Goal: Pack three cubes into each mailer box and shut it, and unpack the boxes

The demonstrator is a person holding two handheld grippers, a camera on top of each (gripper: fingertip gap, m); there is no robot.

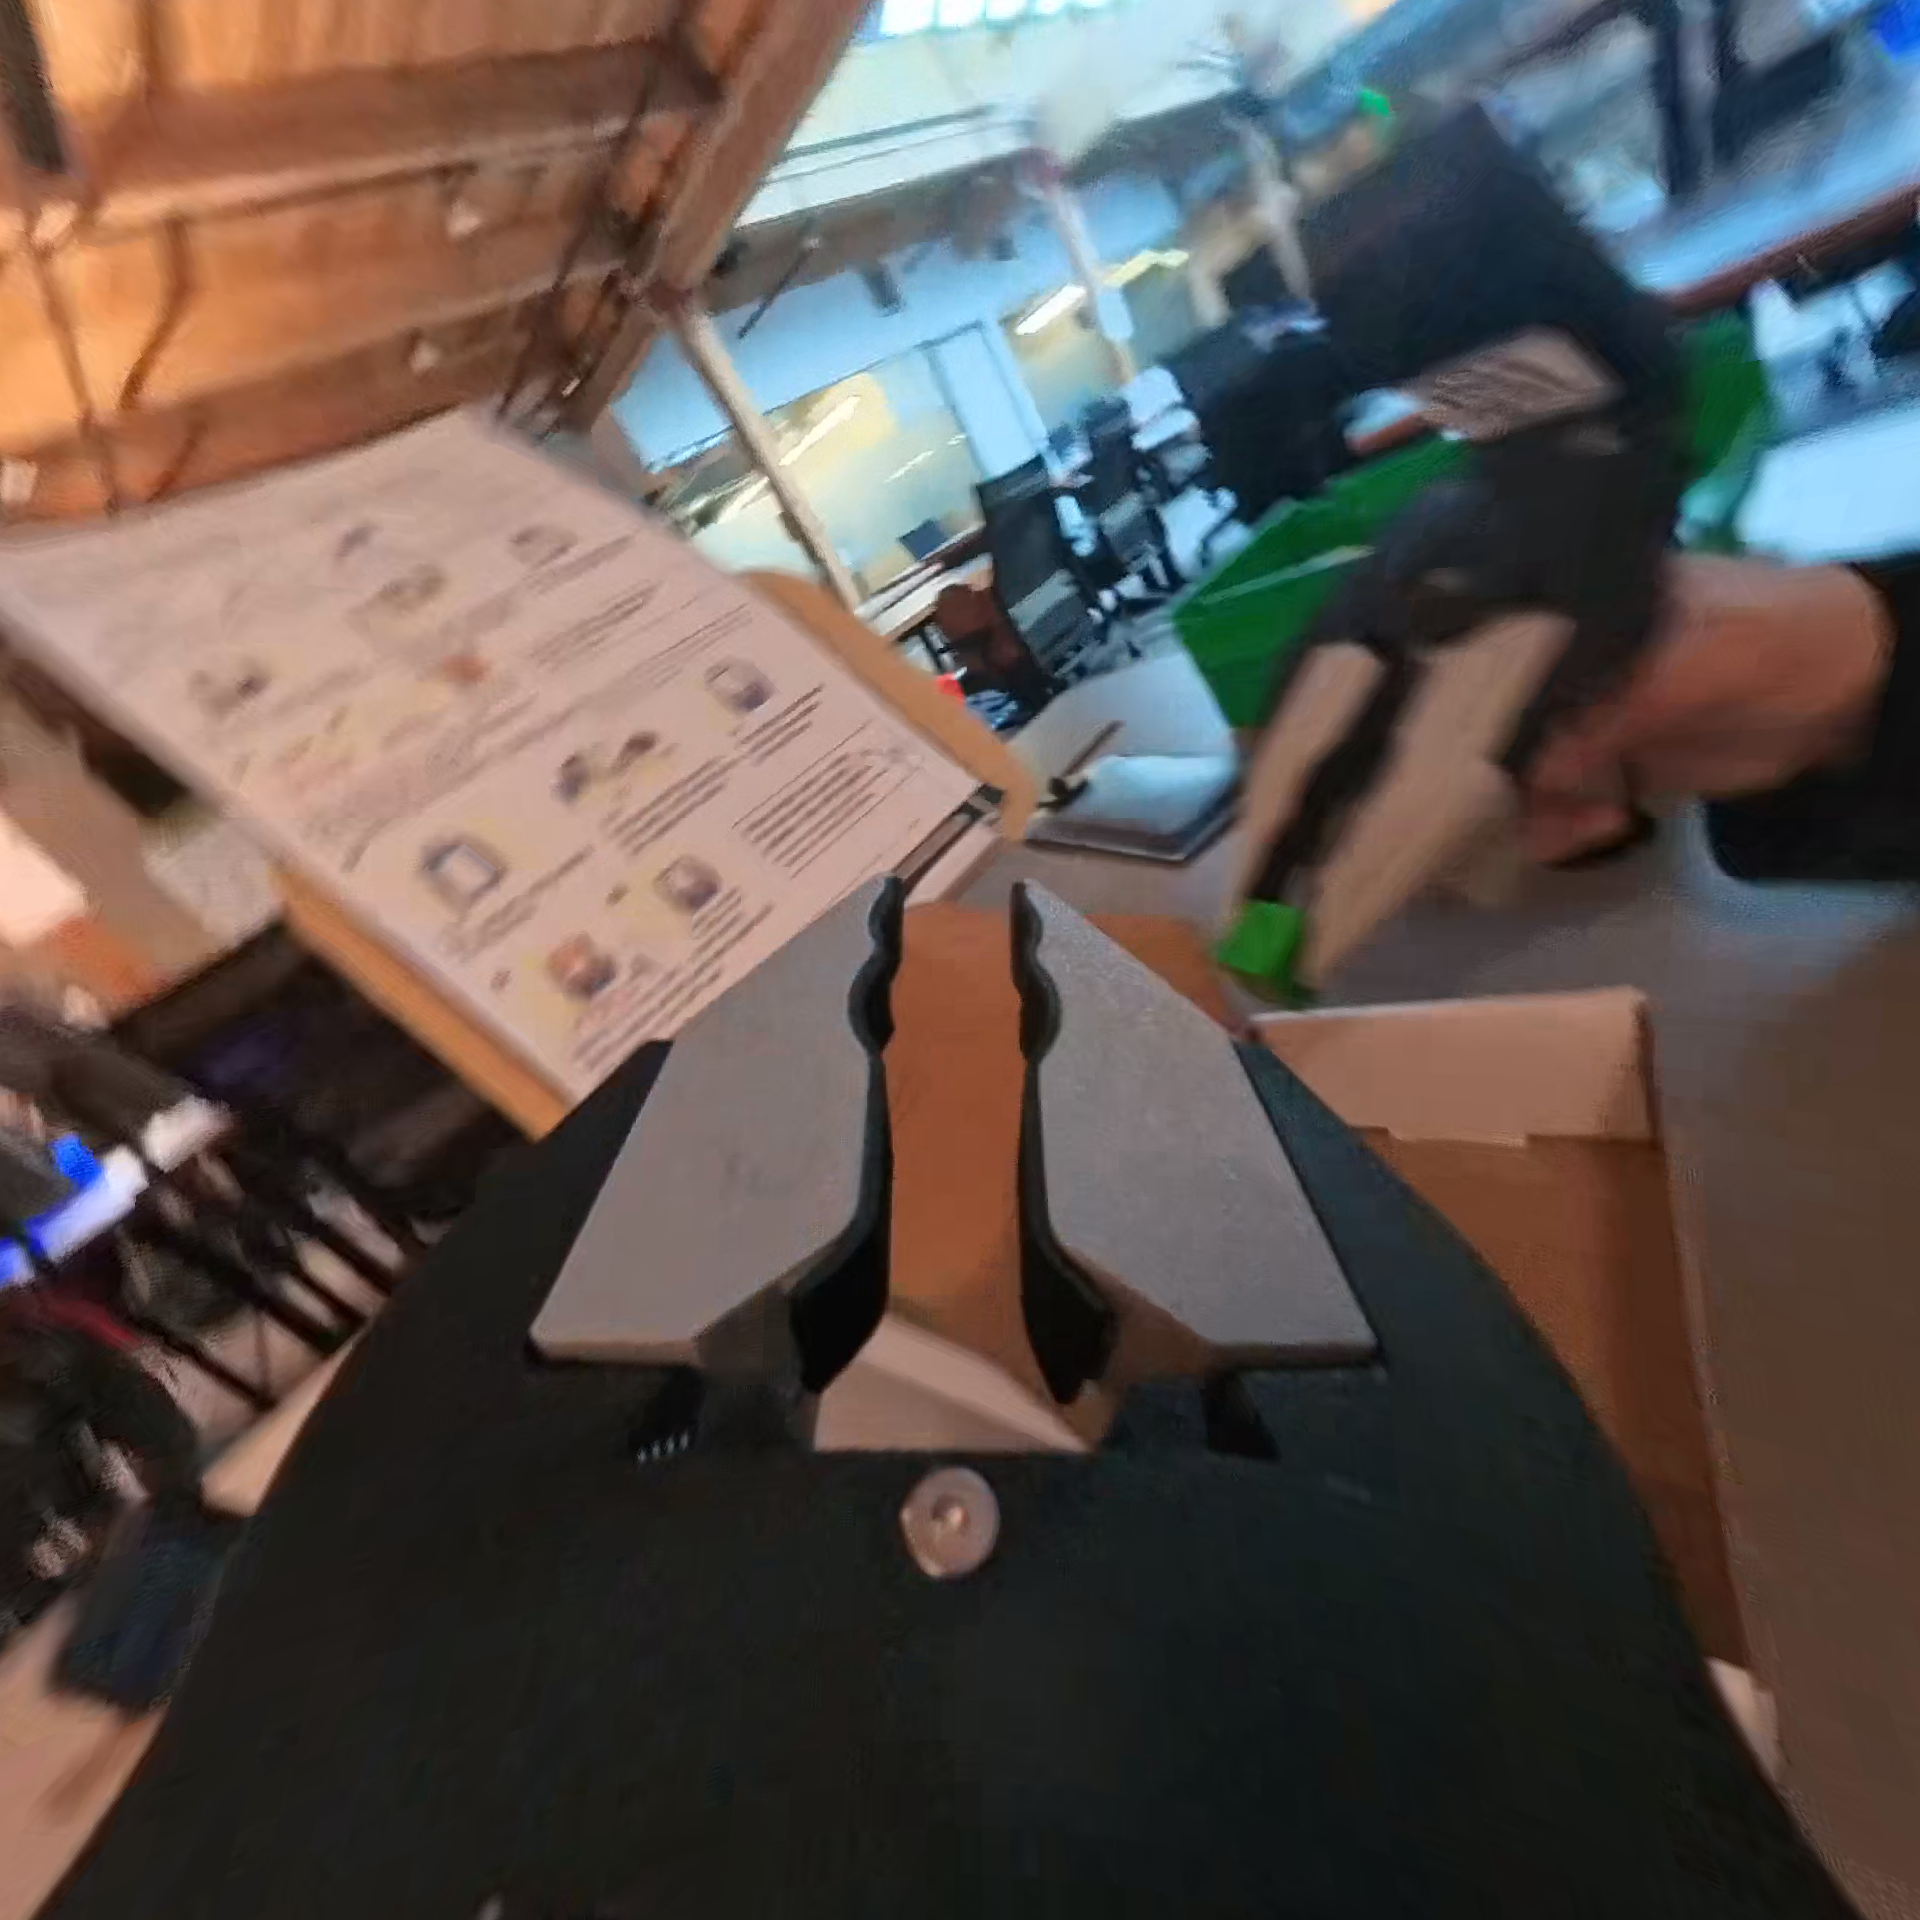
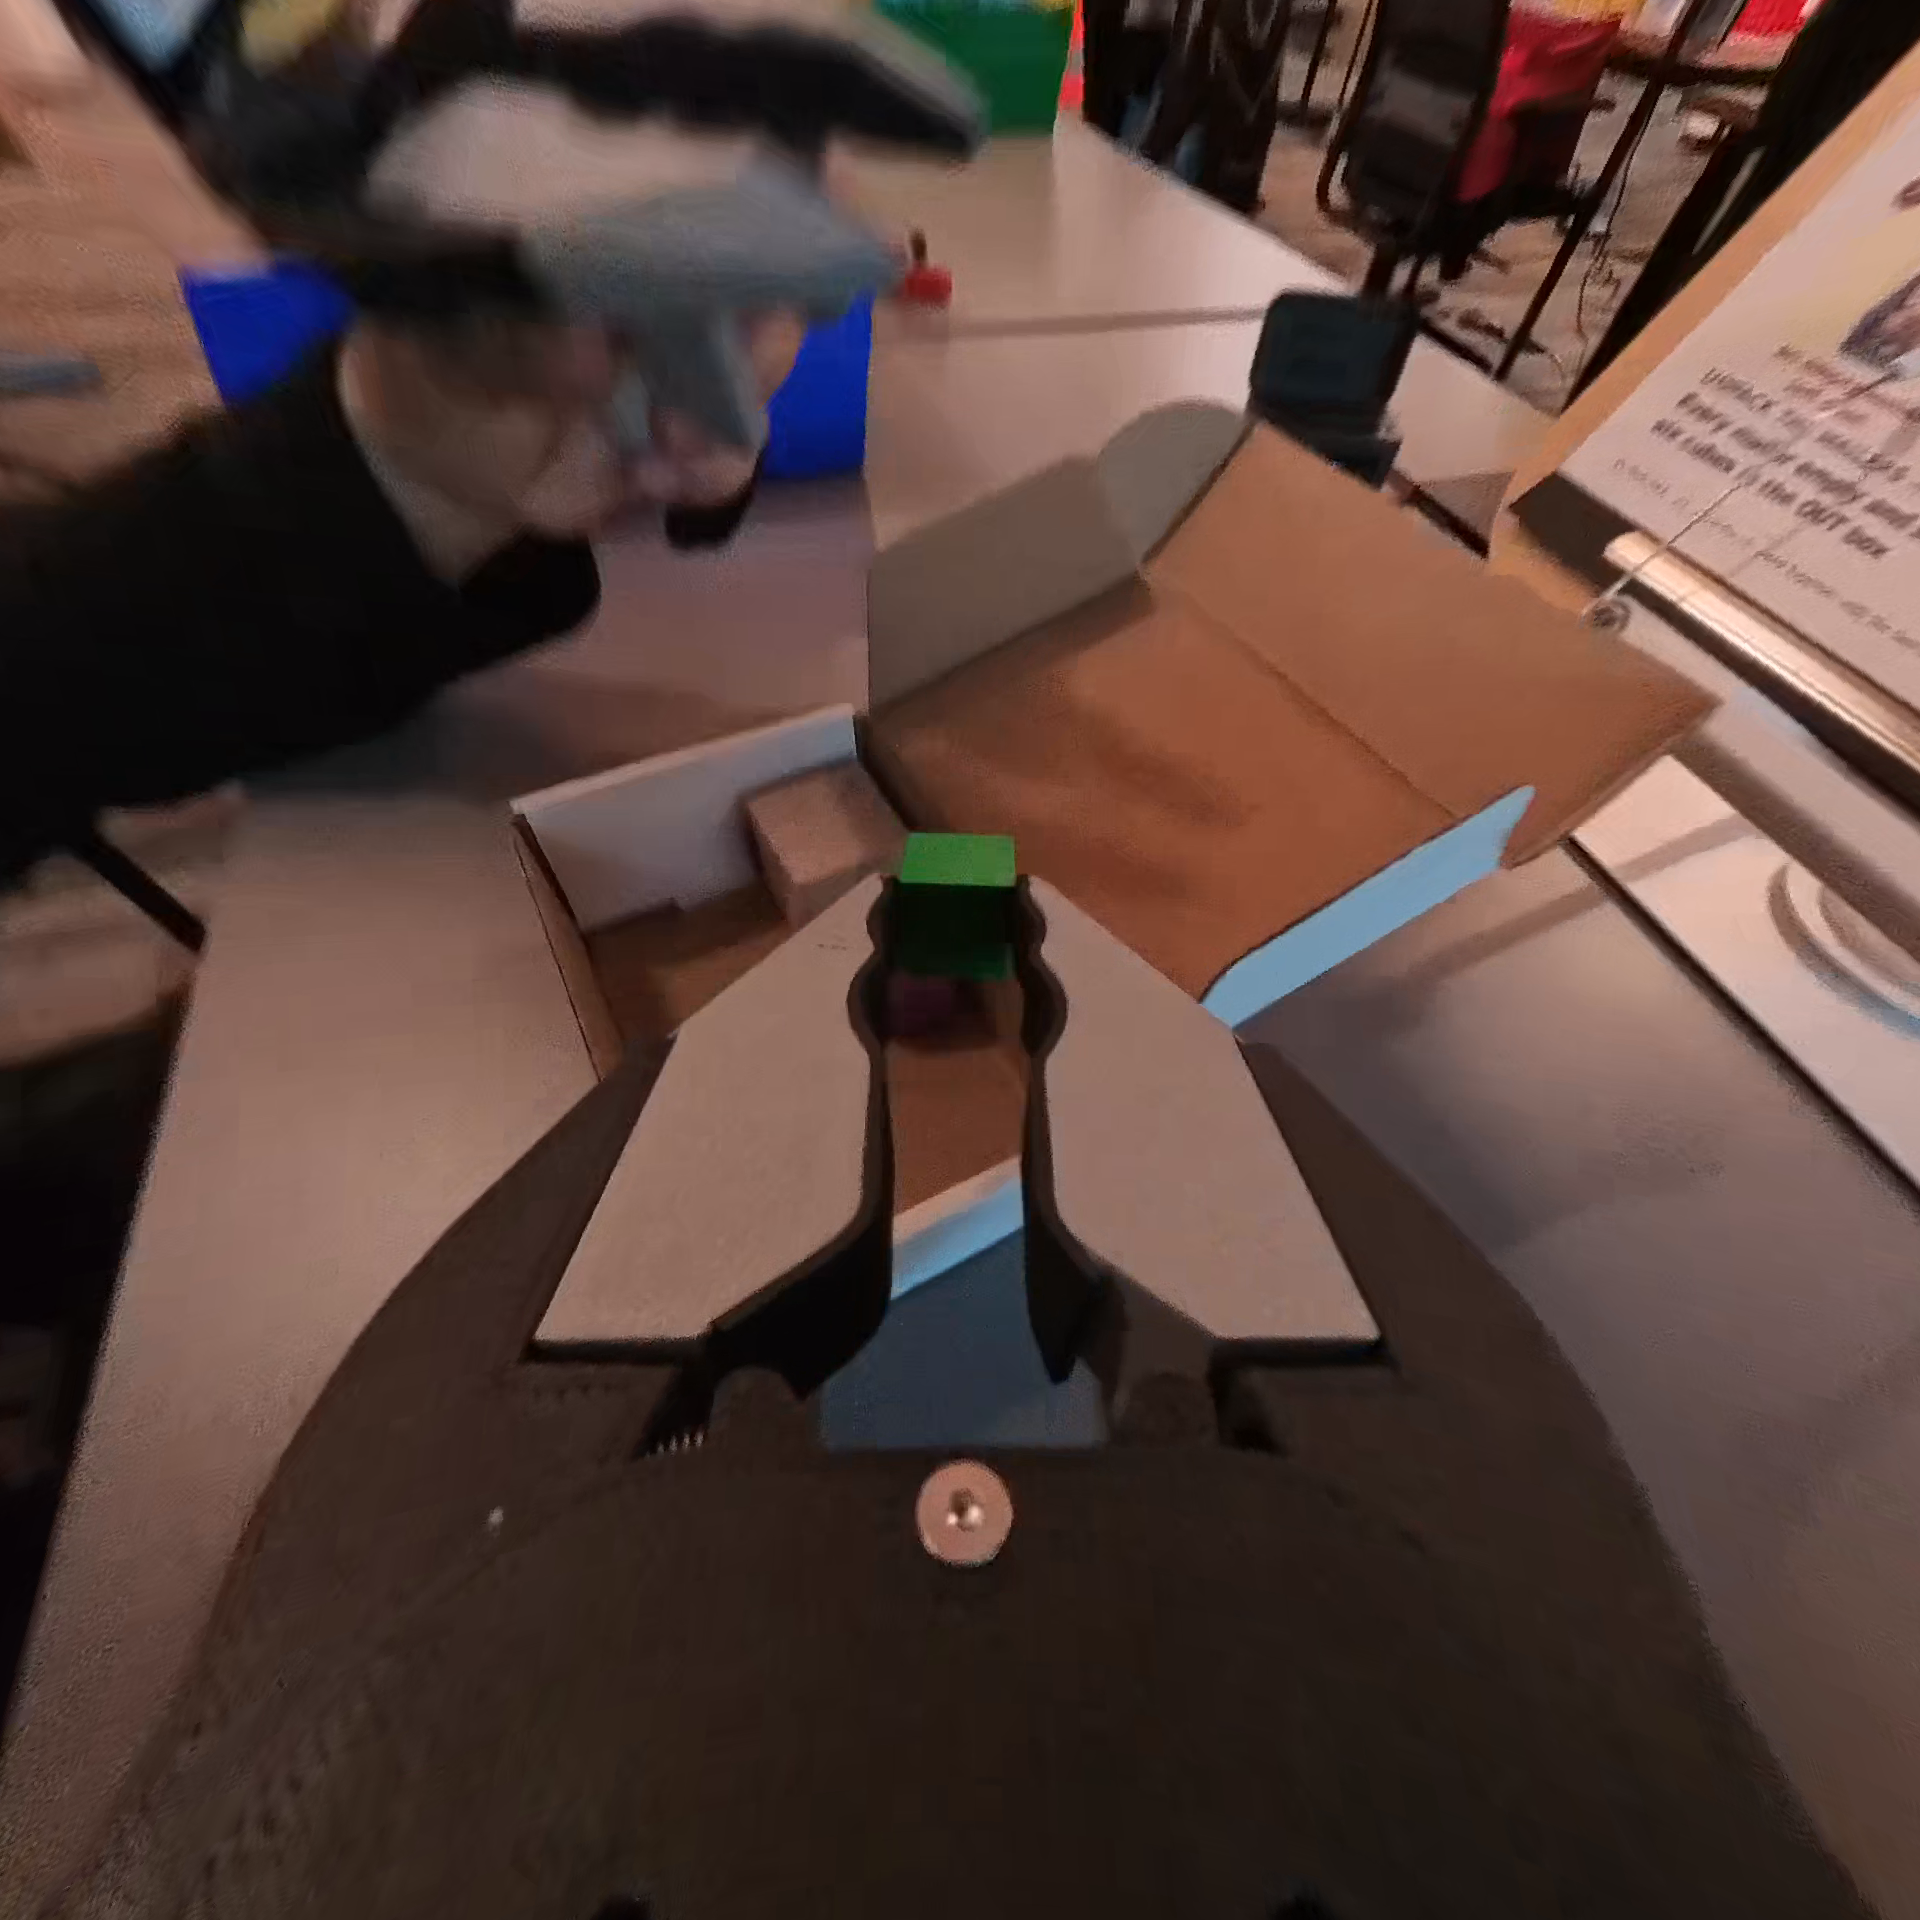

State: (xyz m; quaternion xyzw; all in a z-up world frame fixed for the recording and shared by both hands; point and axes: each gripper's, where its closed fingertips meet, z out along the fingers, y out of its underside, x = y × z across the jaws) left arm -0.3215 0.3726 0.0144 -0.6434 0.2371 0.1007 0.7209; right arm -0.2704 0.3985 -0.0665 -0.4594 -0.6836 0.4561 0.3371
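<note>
Cube [image 2: 956, 894] between right hand-held gripper [image 2: 956, 914] fingertips

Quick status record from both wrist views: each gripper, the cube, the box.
right gripper: shut on the green cube, held over the open box
mailer box: open, lid folded back, brown inside
inside box: a dark cube, partly hidden by the fingers
left gripper: fingers slightly apart, nothing between them
left view: motion-blurred

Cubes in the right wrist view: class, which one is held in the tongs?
The green cube, clamped between the tips of the right tongs over the open mailer box. The dark purple cube lies below it inside the box, untouched.
</note>
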